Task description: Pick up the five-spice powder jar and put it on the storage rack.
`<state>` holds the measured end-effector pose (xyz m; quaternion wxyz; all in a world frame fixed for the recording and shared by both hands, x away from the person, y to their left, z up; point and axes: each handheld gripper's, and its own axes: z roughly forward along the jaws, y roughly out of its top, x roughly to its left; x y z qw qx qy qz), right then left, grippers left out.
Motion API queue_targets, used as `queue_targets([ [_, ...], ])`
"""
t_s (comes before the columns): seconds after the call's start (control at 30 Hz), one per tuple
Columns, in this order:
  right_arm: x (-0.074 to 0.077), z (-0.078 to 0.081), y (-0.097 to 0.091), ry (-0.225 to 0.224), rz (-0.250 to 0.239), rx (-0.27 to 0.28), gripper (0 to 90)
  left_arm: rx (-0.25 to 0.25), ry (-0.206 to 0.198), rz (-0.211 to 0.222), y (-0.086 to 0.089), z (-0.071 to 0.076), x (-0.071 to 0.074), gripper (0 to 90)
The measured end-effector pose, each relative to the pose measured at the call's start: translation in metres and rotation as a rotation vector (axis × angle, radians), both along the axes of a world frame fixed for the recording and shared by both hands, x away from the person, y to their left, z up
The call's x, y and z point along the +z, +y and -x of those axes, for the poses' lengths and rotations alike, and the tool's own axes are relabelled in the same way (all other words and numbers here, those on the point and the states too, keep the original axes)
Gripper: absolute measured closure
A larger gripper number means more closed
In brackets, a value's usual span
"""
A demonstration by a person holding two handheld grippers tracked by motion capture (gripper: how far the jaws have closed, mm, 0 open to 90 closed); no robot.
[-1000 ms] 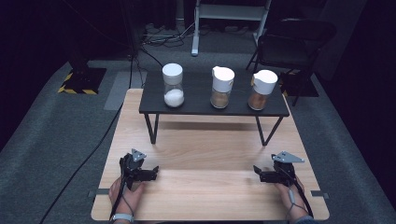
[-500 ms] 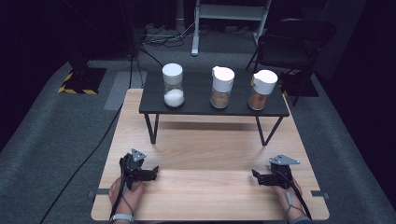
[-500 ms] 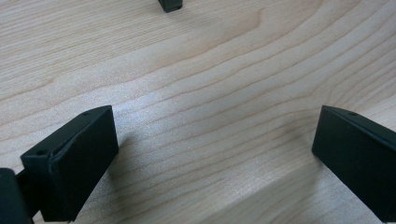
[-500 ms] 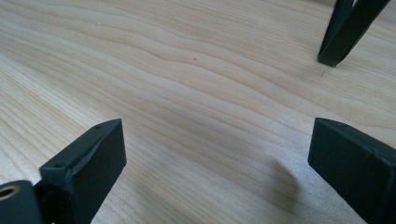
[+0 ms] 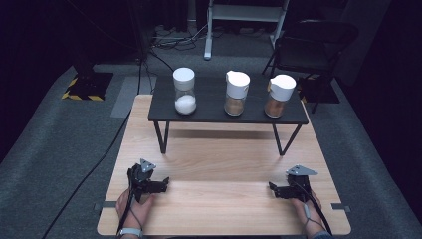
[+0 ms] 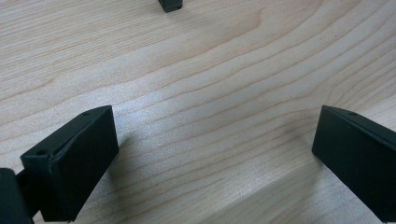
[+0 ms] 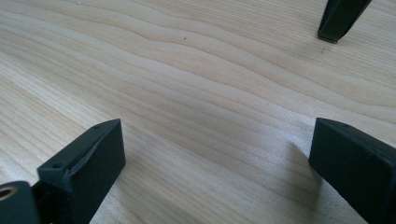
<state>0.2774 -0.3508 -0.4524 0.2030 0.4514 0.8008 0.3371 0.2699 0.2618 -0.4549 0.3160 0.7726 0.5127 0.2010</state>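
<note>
Grippers rest low on the wooden table, both gaping wide with nothing between their jaws.

Left gripper (image 5: pixel 161 183) sits at the near left of the table (image 5: pixel 219 159), its jaws spread far apart over bare wood; the right gripper (image 5: pixel 272 189) lies at the near right, its jaws equally wide and just opened a little further, holding nothing. Beyond them a small black bench (image 5: pixel 214 112) stands on the table's far half, well apart from both. On it, in a row, stand a white-lidded jar of white powder (image 5: pixel 184 91), a jar of brown grains (image 5: pixel 236 93) and another brown-filled jar (image 5: pixel 278 95).
</note>
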Motion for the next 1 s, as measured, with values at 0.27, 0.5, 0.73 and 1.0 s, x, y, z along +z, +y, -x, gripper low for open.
queue_targets([
  [0.27,0.0003,-0.0026,0.0005,0.007,0.004,0.012,0.3,0.001,0.002,0.0,0.0,0.0003,0.0002,0.4],
  [0.5,0.0003,-0.0027,0.0004,0.007,0.004,0.013,0.3,0.0,0.001,0.001,0.0002,0.0004,0.0001,0.4],
  [0.73,0.0003,-0.0027,0.0004,0.008,0.004,0.013,0.2,0.0,0.001,0.001,0.0002,0.0003,0.0001,0.4],
  [1.0,0.0003,-0.0027,0.0004,0.008,0.004,0.013,0.2,-0.001,0.001,0.0,0.0003,0.0003,0.0001,0.4],
])
